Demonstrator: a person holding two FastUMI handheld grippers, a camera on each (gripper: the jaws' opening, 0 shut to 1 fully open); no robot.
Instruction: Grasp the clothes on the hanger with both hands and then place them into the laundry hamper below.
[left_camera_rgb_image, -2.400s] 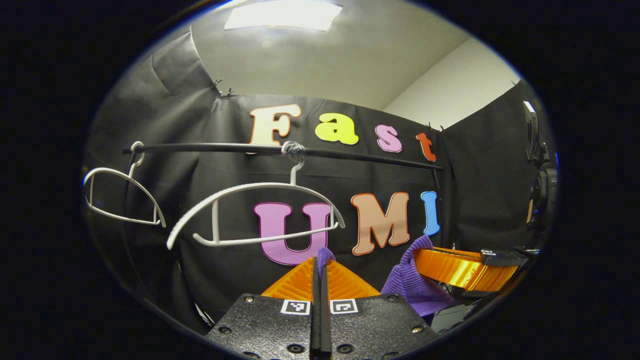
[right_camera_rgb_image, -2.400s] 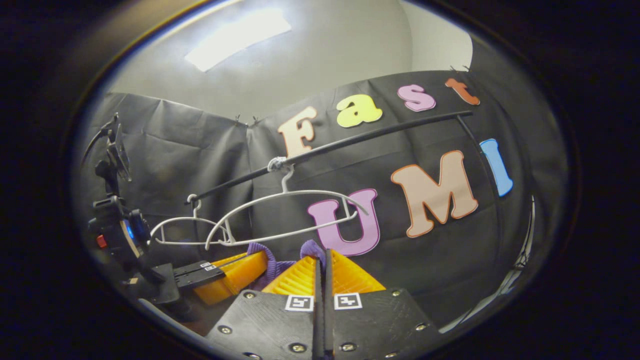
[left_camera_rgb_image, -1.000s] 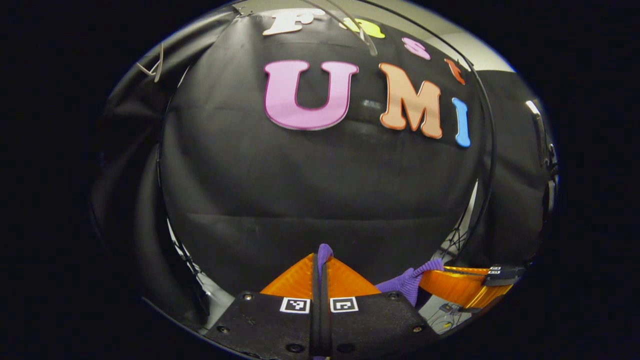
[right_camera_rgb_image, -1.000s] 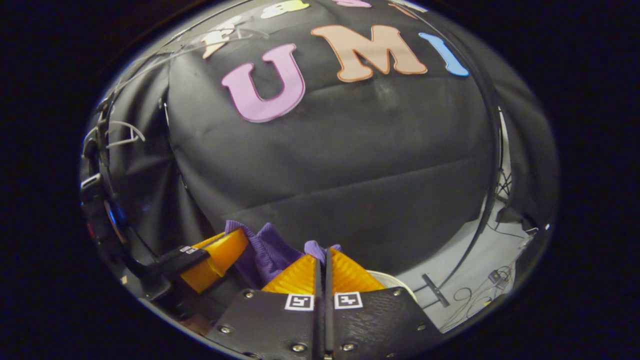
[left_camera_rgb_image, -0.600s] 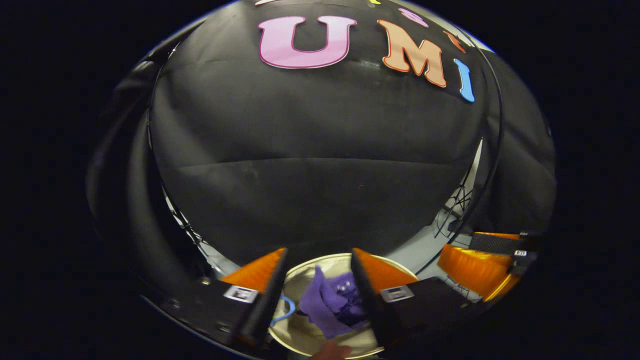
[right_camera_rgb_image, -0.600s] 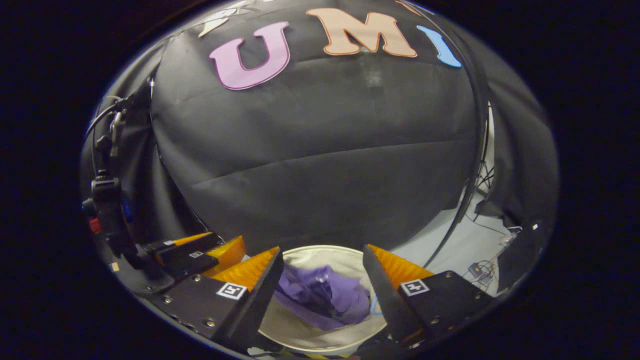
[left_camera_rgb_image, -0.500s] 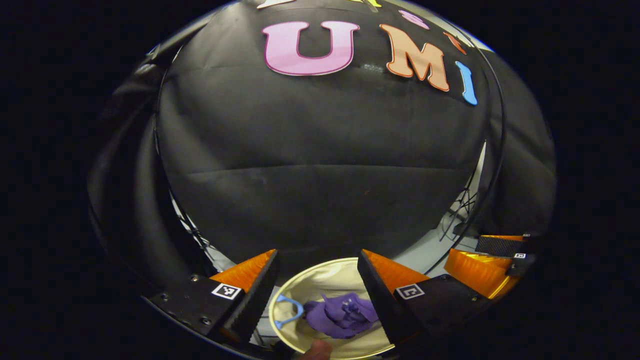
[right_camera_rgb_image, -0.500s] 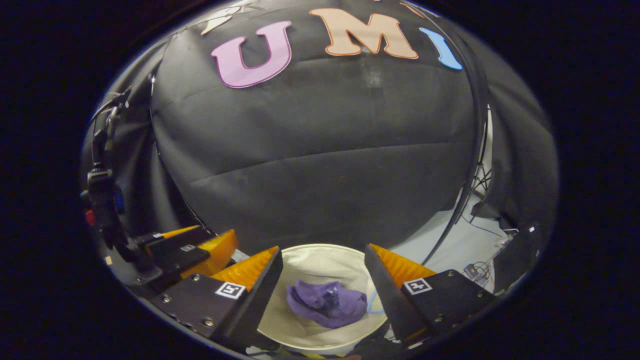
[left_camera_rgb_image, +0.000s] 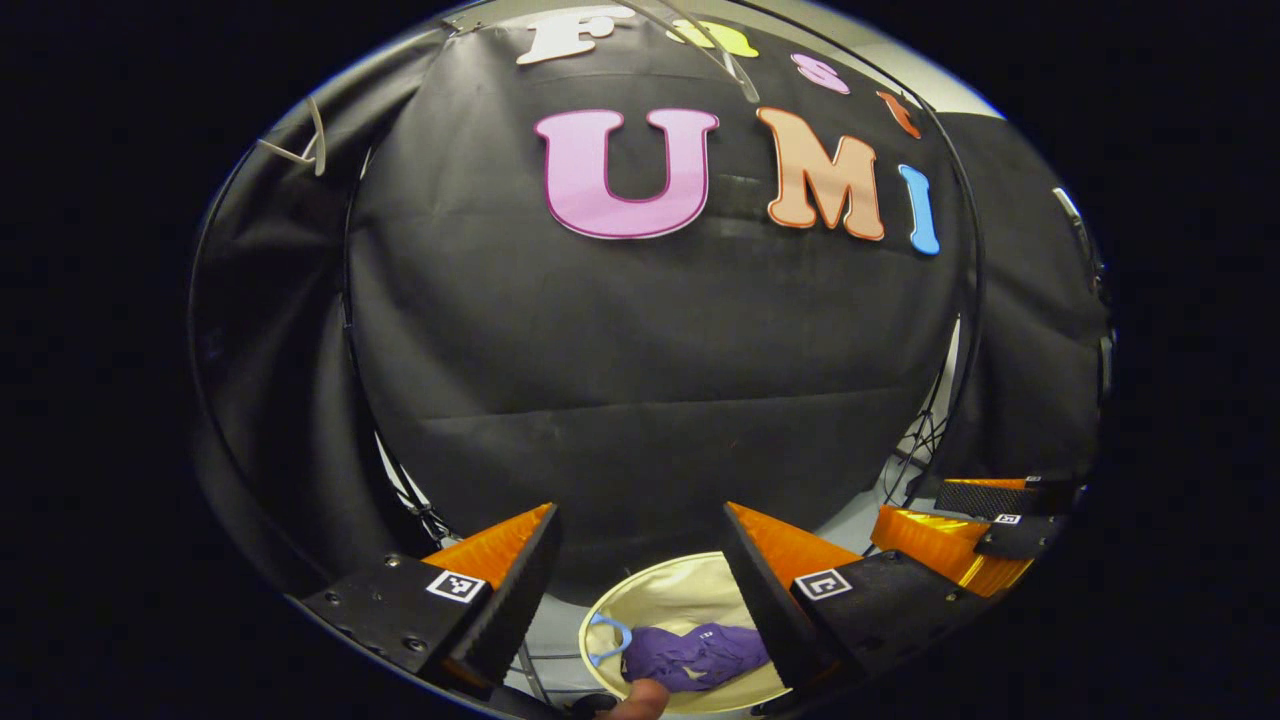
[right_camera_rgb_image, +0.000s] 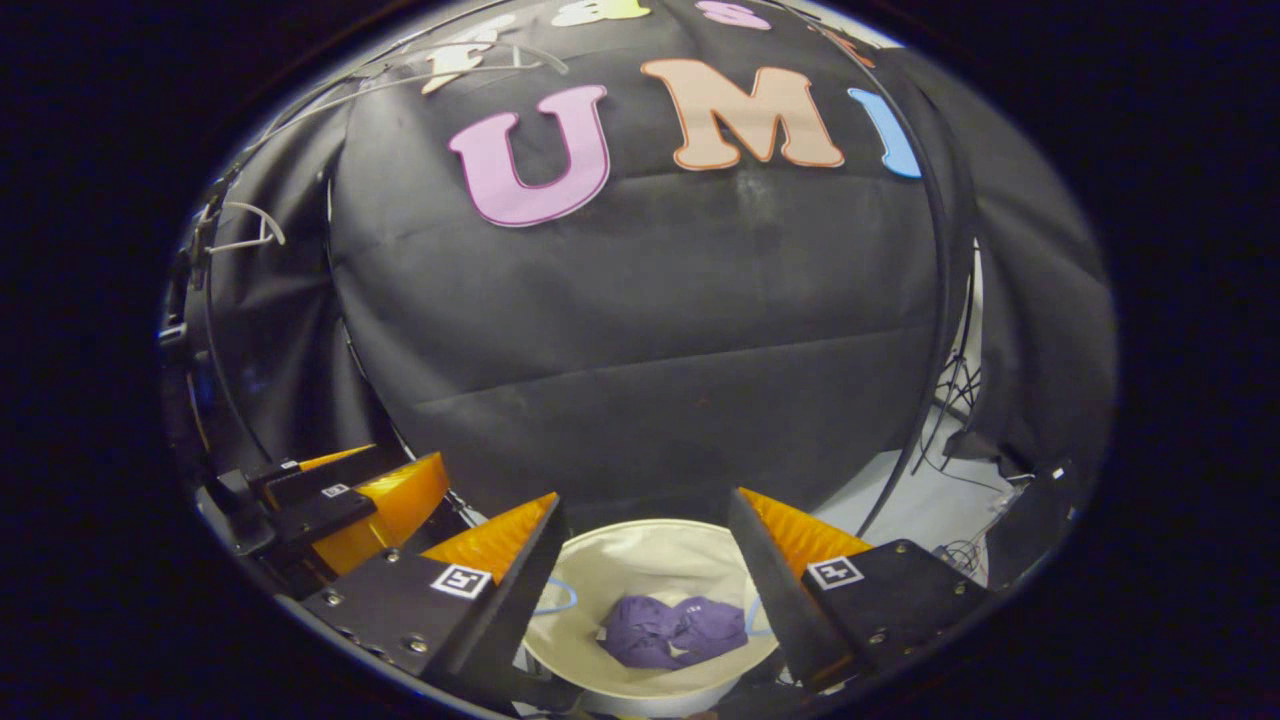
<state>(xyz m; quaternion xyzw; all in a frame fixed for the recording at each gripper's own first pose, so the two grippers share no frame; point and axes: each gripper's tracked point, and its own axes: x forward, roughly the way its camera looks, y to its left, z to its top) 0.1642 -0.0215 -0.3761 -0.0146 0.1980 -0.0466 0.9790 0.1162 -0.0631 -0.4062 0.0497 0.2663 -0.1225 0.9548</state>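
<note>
The purple garment (left_camera_rgb_image: 700, 655) lies crumpled at the bottom of the round cream laundry hamper (left_camera_rgb_image: 670, 595), below and between my left gripper's fingers. My left gripper (left_camera_rgb_image: 638, 510) stands open above the hamper and holds nothing. In the right gripper view the same garment (right_camera_rgb_image: 672, 630) rests inside the hamper (right_camera_rgb_image: 640, 560). My right gripper (right_camera_rgb_image: 645, 498) is open over it, also holding nothing. The right gripper (left_camera_rgb_image: 905, 515) appears at the lower right of the left gripper view. The left gripper (right_camera_rgb_image: 405, 458) appears at the lower left of the right gripper view.
Two bare white hangers (left_camera_rgb_image: 300, 150) (left_camera_rgb_image: 710, 50) hang high up on the black rail. The black cloth wall stands close behind the hamper. Cables (right_camera_rgb_image: 960, 550) lie on the pale floor to the right. A person's fingertip (left_camera_rgb_image: 640, 695) shows at the bottom edge.
Both grippers came down from the hangers shut on the purple garment, then opened. The garment dropped into the hamper. Both grippers have since risen a little.
</note>
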